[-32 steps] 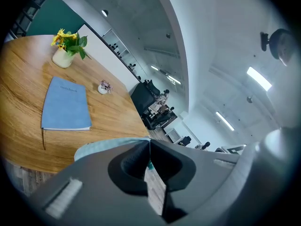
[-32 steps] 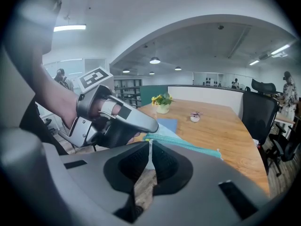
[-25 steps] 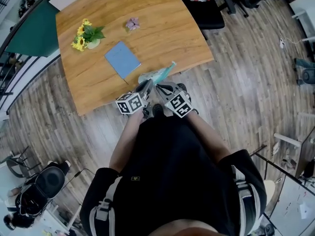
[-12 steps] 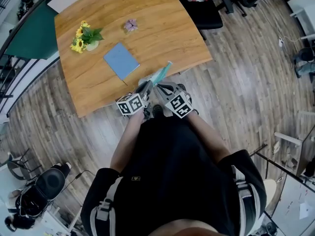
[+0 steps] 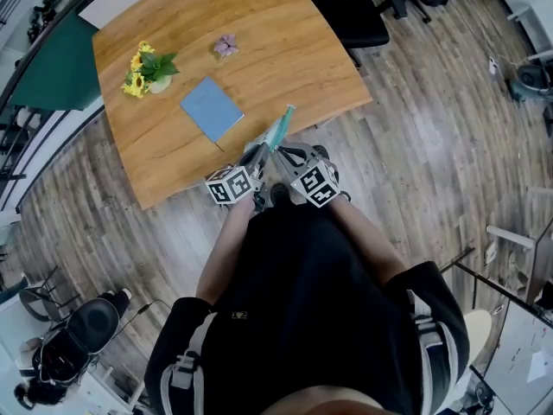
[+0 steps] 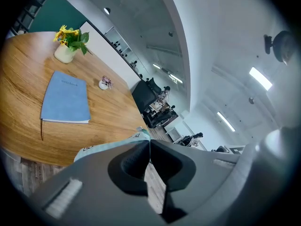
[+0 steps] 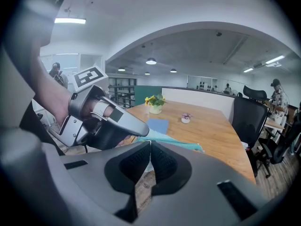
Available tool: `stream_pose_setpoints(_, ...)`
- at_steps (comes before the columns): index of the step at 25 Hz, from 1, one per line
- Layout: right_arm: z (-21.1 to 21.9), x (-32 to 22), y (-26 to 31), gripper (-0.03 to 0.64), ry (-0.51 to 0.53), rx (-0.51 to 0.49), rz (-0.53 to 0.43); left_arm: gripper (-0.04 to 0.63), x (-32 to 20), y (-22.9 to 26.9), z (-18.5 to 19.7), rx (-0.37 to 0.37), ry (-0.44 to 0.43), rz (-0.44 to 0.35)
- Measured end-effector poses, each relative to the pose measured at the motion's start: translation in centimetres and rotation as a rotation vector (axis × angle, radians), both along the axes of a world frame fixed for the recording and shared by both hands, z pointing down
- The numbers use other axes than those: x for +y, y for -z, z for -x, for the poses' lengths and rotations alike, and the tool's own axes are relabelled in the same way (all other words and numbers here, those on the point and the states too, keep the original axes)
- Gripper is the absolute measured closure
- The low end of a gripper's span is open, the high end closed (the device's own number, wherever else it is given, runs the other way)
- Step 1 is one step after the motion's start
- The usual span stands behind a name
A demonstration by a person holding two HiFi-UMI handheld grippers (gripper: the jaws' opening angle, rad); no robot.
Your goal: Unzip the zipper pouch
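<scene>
Nearest the head camera, the person's black-clad torso (image 5: 302,318) filled the lower frame, with both forearms reaching forward to the near edge of the counter (image 5: 285,50). At the end of the left forearm, the left hand-held gripper (image 5: 259,151) had its jaws pressed together on one end of the teal zipper pouch (image 5: 278,129); its own view showed the teal fabric pinched right at the tips. Just beside it, the right hand-held gripper (image 5: 278,151) also had its jaws closed, tips meeting at the pouch's edge, though whether they pinched the zipper pull or the fabric could not be made out. The two marker cubes sat side by side. The pouch was held off the surface, slanting up and away from the tips over the counter's near edge, above the wooden floor (image 5: 432,128).

Farther on, a blue notebook (image 5: 212,109) lay flat on the counter, near the pouch but apart from it. Beyond it stood a small vase of sunflowers (image 5: 147,66) to the left and a small pink flower (image 5: 226,46) to the right. A black chair (image 5: 354,20) stood at the far right edge.
</scene>
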State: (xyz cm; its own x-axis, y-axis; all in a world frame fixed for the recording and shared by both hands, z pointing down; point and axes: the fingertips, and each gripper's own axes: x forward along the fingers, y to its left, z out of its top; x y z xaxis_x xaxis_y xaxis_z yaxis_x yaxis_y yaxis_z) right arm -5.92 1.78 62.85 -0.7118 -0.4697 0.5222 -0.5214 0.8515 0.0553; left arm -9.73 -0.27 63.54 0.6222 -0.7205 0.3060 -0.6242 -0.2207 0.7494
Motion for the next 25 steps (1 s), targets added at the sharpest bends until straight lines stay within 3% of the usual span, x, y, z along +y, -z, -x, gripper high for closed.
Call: stream_pose_setpoints(25, 0.0, -2.9, 1.6, 0.607, -0.059, -0.007, -0.054, 0.586, -1.6, 2.2, 0.0, -0.012, -0.020, -0.057)
